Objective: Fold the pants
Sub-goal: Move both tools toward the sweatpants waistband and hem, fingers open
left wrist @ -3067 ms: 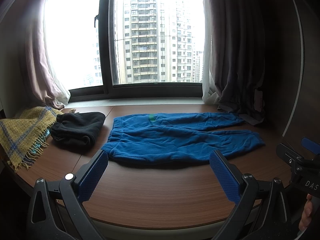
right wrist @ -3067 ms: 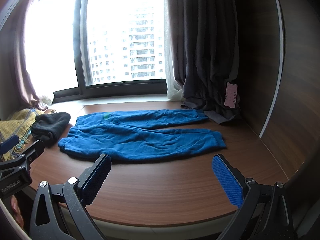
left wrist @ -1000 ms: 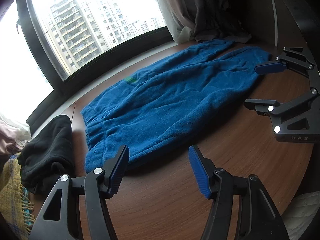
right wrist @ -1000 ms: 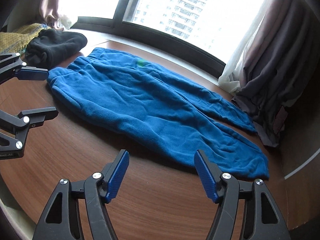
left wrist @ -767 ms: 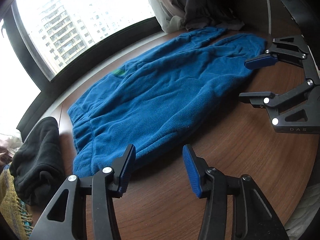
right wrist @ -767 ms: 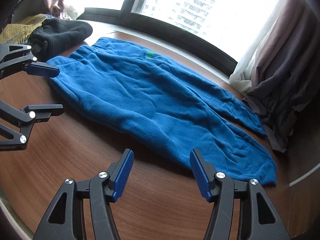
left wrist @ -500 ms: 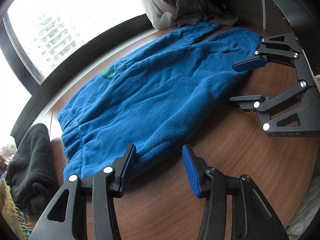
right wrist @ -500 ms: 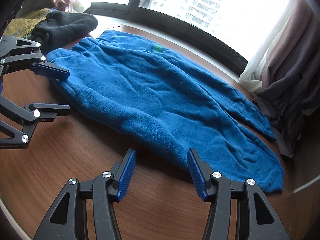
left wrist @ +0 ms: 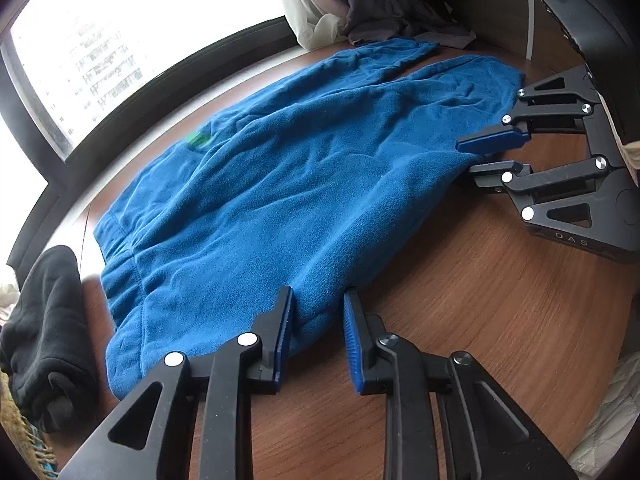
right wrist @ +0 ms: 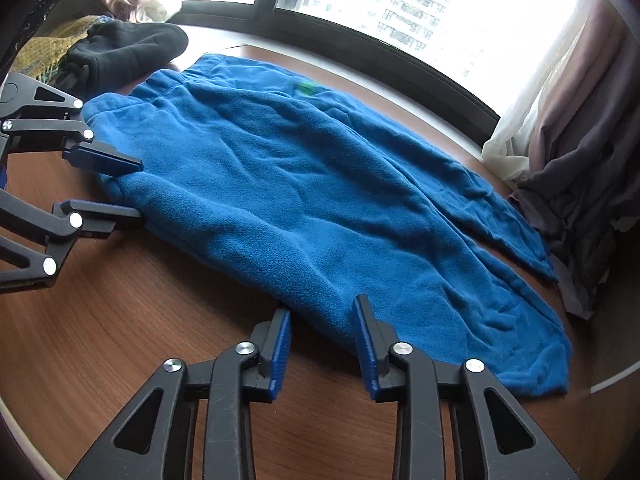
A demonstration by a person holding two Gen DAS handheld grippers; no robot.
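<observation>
Blue fleece pants (left wrist: 288, 184) lie spread flat on a brown wooden table (left wrist: 500, 304) beneath a window, both legs side by side and no fold yet made. The left gripper (left wrist: 318, 322) straddles the near edge just below the waistband, its jaws having just been closing with a ridge of fabric gathered between them; whether the pads already pinch it cannot be told. The right gripper (right wrist: 322, 330) does the same farther down the near leg, its jaws also having just been closing around the cloth edge. By the look of it, the work stands at its very start: the first grasp is forming, and every fold remains. A black garment (right wrist: 128, 52) sits apart.
</observation>
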